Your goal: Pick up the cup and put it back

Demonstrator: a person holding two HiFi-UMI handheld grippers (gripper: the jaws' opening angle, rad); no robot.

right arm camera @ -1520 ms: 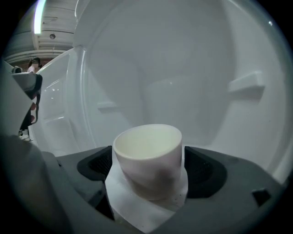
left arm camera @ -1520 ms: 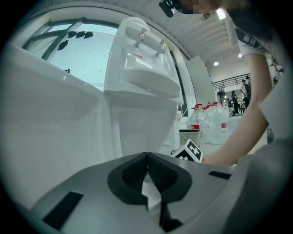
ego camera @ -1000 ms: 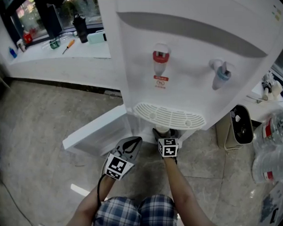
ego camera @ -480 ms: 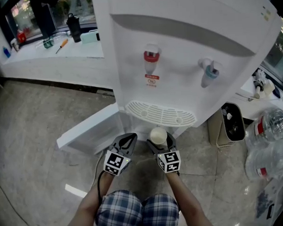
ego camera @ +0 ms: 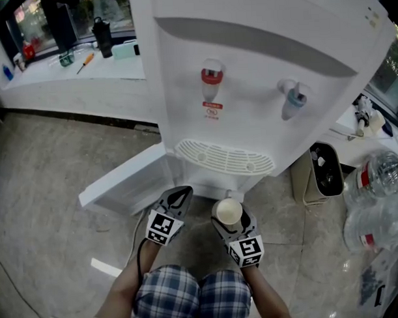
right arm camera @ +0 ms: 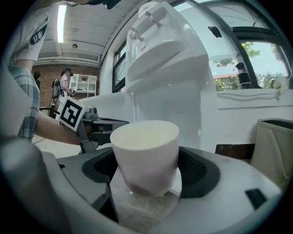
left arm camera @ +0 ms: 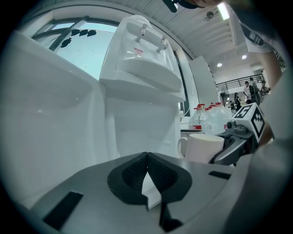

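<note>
We count one cup (ego camera: 228,211), one water machine (ego camera: 260,55), one red tap (ego camera: 211,83), one blue tap (ego camera: 293,99) and one bin (ego camera: 303,184).

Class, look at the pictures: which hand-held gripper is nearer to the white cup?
Right. The right hand-held gripper has the cup clamped between its jaws. The left hand-held gripper, shut and empty, sits apart to the cup's left.

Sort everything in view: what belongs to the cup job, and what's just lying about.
Job in hand:
cup, upright in the right claw, which is shut on it
left claw, shut and empty
water dispenser, probably

Lying about:
bin
water bottles
screwdriver and black bottle on the sill
</note>
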